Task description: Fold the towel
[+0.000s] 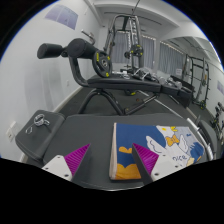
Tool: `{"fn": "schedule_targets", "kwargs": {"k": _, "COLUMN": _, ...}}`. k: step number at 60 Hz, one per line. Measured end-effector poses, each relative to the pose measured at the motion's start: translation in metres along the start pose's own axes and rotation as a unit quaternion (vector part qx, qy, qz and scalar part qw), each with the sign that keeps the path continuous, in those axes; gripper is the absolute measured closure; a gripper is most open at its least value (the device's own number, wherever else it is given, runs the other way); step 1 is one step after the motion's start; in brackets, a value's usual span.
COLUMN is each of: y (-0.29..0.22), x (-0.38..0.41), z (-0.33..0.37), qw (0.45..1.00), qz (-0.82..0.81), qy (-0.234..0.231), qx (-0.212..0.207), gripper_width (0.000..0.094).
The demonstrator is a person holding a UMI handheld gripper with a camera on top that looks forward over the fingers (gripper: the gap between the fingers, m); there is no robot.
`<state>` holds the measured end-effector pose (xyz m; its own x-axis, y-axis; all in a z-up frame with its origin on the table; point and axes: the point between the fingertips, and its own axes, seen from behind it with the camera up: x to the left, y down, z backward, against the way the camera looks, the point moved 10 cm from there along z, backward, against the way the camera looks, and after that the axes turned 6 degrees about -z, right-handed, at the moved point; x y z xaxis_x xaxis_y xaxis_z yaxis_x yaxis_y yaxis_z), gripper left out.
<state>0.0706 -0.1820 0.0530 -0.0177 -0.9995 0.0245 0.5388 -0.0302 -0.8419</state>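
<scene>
A towel (pixel 158 143) printed in blue, white and yellow lies flat on the dark grey table (pixel 90 135), folded into a thick rectangle with stacked layers showing along its left edge. My gripper (pixel 111 166) is open and empty, low over the table's near edge. The left pad (pixel 73 159) is over bare table. The right pad (pixel 148 159) is over the towel's near left part. The towel's left edge lies between the fingers, closer to the right one.
A black item with a white logo (pixel 40 125) lies on the table's left side. Beyond the table stand a black exercise bench and weight machine (pixel 108 62) and more gym racks (pixel 190 75) at the right.
</scene>
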Motion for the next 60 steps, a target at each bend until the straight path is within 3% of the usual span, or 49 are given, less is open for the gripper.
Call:
{"fn": "schedule_targets", "kwargs": {"k": 6, "y": 0.003, "x": 0.0, "z": -0.031, "qw": 0.999, "qz": 0.0, "qy": 0.006, "qx": 0.031, "gripper_width": 0.0094}}
{"fn": "schedule_targets", "kwargs": {"k": 10, "y": 0.0, "x": 0.001, "z": -0.038, "qw": 1.0, "qz": 0.0, "qy": 0.003, "qx": 0.024, "gripper_width": 0.0195}}
{"fn": "schedule_targets", "kwargs": {"k": 11, "y": 0.0, "x": 0.001, "z": -0.039, "qw": 1.0, "qz": 0.001, "qy": 0.001, "qx": 0.024, "gripper_width": 0.0251}}
{"fn": "schedule_targets", "kwargs": {"k": 14, "y": -0.002, "x": -0.005, "z": -0.041, "qw": 0.999, "qz": 0.01, "qy": 0.023, "qx": 0.025, "gripper_width": 0.0624}}
{"fn": "schedule_targets", "kwargs": {"k": 16, "y": -0.004, "x": -0.009, "z": -0.043, "qw": 0.999, "qz": 0.02, "qy": 0.044, "qx": 0.025, "gripper_width": 0.0812}}
{"fn": "schedule_targets", "kwargs": {"k": 19, "y": -0.003, "x": -0.01, "z": -0.042, "qw": 0.998, "qz": 0.031, "qy": 0.052, "qx": 0.027, "gripper_width": 0.0884}}
{"fn": "schedule_targets", "kwargs": {"k": 30, "y": -0.016, "x": -0.006, "z": -0.029, "qw": 0.997, "qz": -0.031, "qy": -0.027, "qx": 0.059, "gripper_width": 0.0922}}
{"fn": "schedule_targets", "kwargs": {"k": 43, "y": -0.09, "x": -0.061, "z": 0.031, "qw": 0.994, "qz": -0.081, "qy": -0.066, "qx": 0.008, "gripper_width": 0.0922}}
{"fn": "schedule_targets", "kwargs": {"k": 53, "y": -0.125, "x": -0.15, "z": 0.056, "qw": 0.994, "qz": -0.1, "qy": -0.037, "qx": -0.027, "gripper_width": 0.092}}
{"fn": "schedule_targets", "kwargs": {"k": 60, "y": -0.115, "x": -0.21, "z": 0.044, "qw": 0.993, "qz": -0.114, "qy": -0.001, "qx": -0.019, "gripper_width": 0.0916}}
